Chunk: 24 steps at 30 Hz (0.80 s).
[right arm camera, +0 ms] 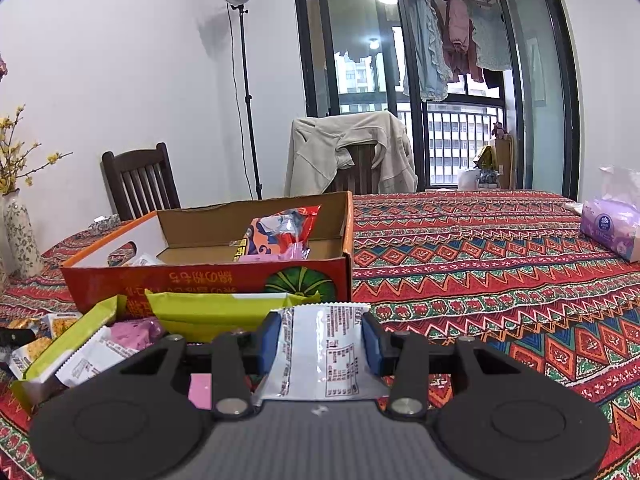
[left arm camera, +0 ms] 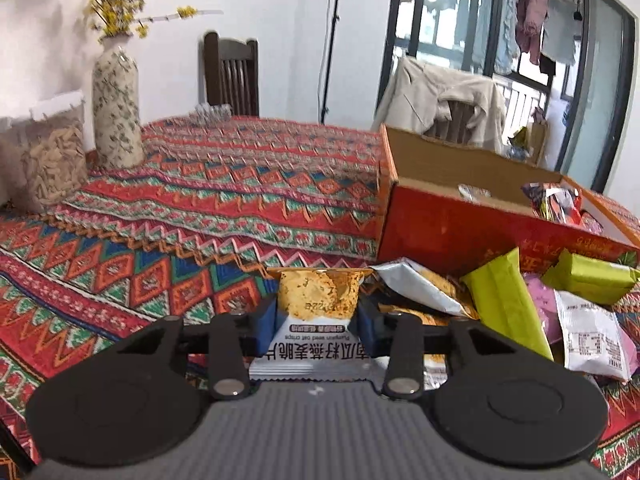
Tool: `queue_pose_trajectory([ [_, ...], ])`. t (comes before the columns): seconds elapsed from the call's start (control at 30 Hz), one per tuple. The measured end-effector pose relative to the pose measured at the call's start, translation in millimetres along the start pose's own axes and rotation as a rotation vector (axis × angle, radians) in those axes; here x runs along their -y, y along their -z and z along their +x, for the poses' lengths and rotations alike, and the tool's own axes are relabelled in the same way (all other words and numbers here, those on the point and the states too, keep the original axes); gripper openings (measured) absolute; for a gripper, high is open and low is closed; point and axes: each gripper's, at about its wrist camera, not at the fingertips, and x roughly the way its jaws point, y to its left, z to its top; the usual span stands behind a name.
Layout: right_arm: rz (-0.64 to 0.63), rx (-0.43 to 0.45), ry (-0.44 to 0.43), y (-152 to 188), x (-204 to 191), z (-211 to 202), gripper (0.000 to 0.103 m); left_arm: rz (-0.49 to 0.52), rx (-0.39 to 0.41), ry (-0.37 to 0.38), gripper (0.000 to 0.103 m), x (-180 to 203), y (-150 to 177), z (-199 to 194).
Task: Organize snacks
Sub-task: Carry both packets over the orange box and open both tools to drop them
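Note:
My left gripper is shut on an oat crisp packet, white with a crisp picture, held above the patterned tablecloth. My right gripper is shut on a white snack packet with its printed back showing. An open orange cardboard box stands ahead of the left gripper; in the right wrist view the box is ahead and to the left, holding a red packet. A pile of green packets, pink and white packets lies in front of the box.
A patterned vase with yellow flowers and a clear jar stand at the table's far left. Two chairs stand behind the table, one draped with a jacket. A purple tissue pack lies at the right.

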Motion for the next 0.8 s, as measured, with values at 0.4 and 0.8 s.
queue_pose_trajectory([
  [0.4,0.011,0.063,-0.008,-0.5,2.5,-11.9,0.042,-0.003,0.152,-0.034,0.041,0.0,2.9,-24.0],
  [0.8,-0.031,0.131,-0.003,-6.1,-6.6,-20.6,0.042,0.014,0.190,-0.011,0.041,13.8,-8.3,-38.9],
])
